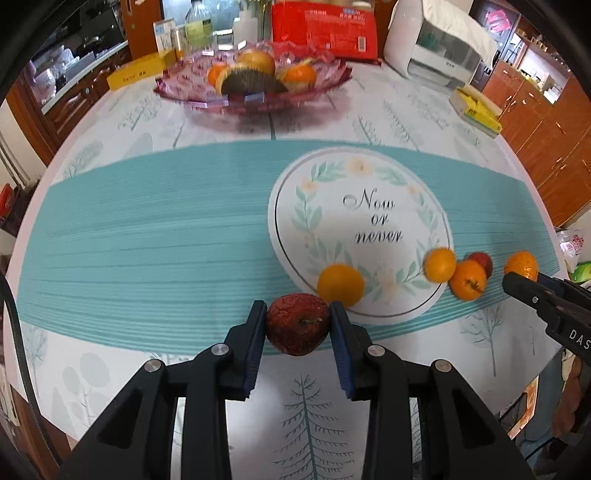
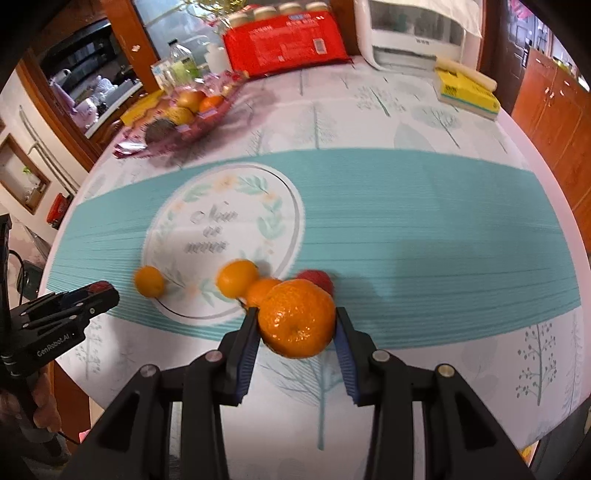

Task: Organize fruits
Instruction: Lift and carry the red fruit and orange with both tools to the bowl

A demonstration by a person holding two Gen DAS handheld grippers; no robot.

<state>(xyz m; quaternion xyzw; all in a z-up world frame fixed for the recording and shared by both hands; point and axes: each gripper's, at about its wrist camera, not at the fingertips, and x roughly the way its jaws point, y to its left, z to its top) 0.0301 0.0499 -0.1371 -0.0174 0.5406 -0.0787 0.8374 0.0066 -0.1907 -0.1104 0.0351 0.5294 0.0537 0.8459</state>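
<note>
My left gripper (image 1: pixel 297 317) is shut on a wrinkled dark red fruit (image 1: pixel 297 324), held just above the tablecloth. My right gripper (image 2: pixel 295 321) is shut on a large orange mandarin (image 2: pixel 296 317); in the left wrist view that gripper (image 1: pixel 517 282) is at the far right with the mandarin (image 1: pixel 521 263). On the cloth lie loose orange fruits (image 1: pixel 340 284), (image 1: pixel 439 264), (image 1: pixel 468 279) and a small red fruit (image 1: pixel 482 261). The purple glass fruit bowl (image 1: pixel 184 83) stands at the table's far side, with oranges, a yellow fruit and a dark spiky fruit in it.
A round table with a teal and white cloth (image 1: pixel 147 229). A red package (image 1: pixel 325 29), bottles (image 1: pixel 197 26), a white appliance (image 1: pixel 439 48), a yellow box (image 1: pixel 135 72) and a yellow pack (image 1: pixel 476 109) line the far edge. Wooden cabinets (image 1: pixel 546 140) stand to the right.
</note>
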